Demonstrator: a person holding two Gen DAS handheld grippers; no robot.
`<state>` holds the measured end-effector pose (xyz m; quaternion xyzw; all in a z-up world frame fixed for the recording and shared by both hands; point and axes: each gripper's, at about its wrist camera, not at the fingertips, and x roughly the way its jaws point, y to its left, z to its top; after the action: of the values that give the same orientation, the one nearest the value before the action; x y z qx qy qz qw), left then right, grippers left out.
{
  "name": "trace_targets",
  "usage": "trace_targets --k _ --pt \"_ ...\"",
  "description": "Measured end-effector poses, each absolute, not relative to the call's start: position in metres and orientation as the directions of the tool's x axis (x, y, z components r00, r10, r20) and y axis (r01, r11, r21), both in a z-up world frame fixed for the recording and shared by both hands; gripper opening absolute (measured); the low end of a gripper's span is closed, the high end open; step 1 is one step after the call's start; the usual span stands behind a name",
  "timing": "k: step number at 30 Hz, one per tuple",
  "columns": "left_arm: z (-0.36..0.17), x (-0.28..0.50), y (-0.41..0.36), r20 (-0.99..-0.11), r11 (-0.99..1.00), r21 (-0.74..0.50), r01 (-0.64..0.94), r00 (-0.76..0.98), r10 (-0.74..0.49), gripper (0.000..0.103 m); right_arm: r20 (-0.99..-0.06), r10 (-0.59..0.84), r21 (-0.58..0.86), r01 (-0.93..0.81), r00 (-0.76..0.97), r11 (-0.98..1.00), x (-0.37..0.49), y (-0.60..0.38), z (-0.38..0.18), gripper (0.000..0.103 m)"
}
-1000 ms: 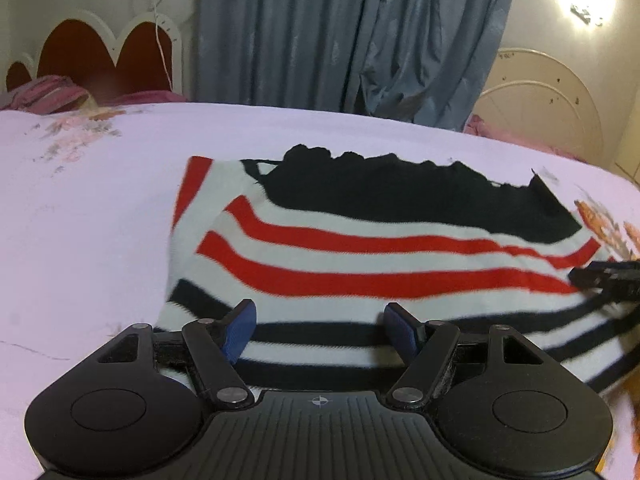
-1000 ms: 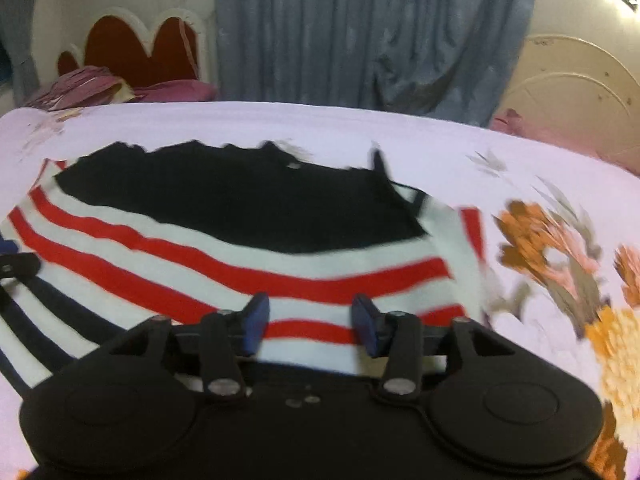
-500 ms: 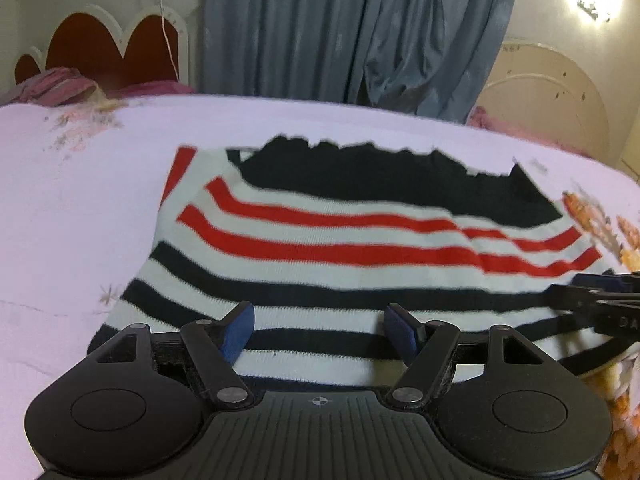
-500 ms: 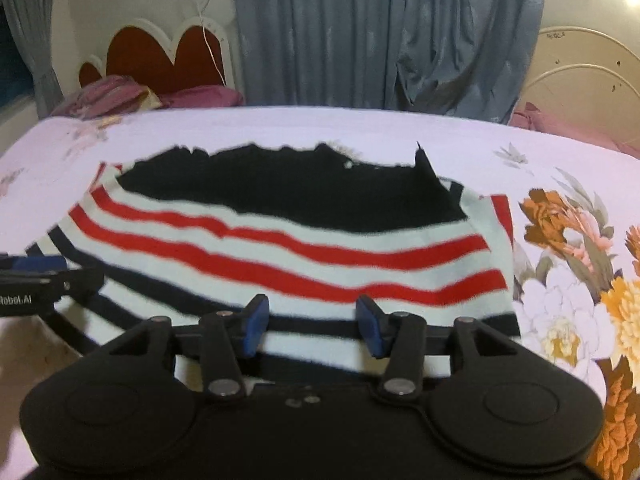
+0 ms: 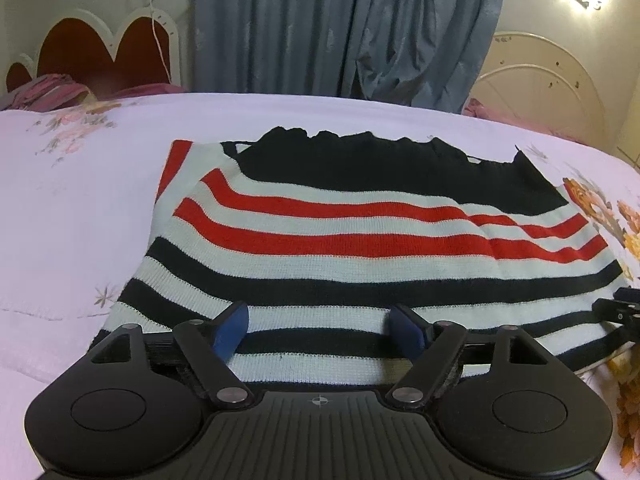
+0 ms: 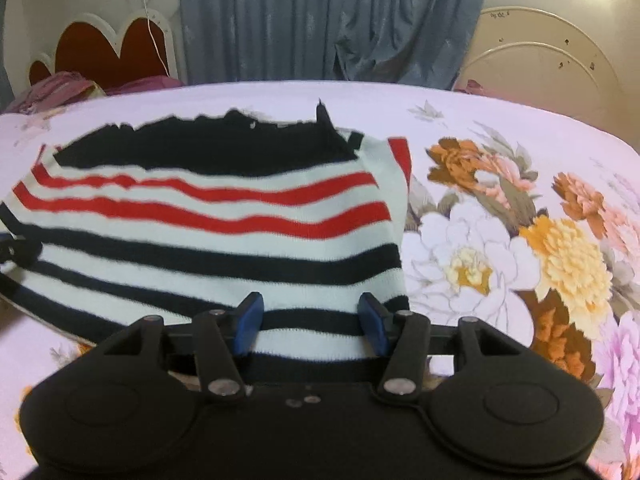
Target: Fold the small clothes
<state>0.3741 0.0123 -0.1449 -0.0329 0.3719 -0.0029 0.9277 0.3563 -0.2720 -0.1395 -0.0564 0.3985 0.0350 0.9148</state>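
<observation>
The knitted sweater (image 5: 360, 248) is white with two red stripes below a solid black band, then black stripes toward its near hem. Beside the sweater, the pale lilac bedsheet (image 6: 500, 240) carries orange, white and pink printed flowers. Beyond the sweater hang grey-blue curtains (image 5: 340, 28).

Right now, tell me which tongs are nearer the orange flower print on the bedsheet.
Right. The right tongs sit over the striped sweater's edge beside the orange flower print; the left tongs sit toward its opposite side.
</observation>
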Motion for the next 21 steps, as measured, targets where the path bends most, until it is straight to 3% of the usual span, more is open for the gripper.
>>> trace_targets --k 7,15,21 --pt "-0.139 0.375 0.018 -0.703 0.996 -0.085 -0.003 0.709 -0.057 0.078 -0.725 0.037 -0.001 -0.054 0.688 0.999 0.354 -0.269 -0.115 0.051" --pt "-0.138 0.367 0.020 -0.701 0.998 -0.060 0.025 0.710 -0.059 0.078 -0.766 -0.026 -0.097 -0.076 0.643 0.992 0.357 -0.253 -0.129 0.054" --pt "-0.128 0.349 0.030 -0.691 0.996 -0.084 0.006 0.720 -0.063 0.078 -0.730 0.085 0.012 -0.112 0.678 0.994 0.352 -0.234 -0.109 0.059"
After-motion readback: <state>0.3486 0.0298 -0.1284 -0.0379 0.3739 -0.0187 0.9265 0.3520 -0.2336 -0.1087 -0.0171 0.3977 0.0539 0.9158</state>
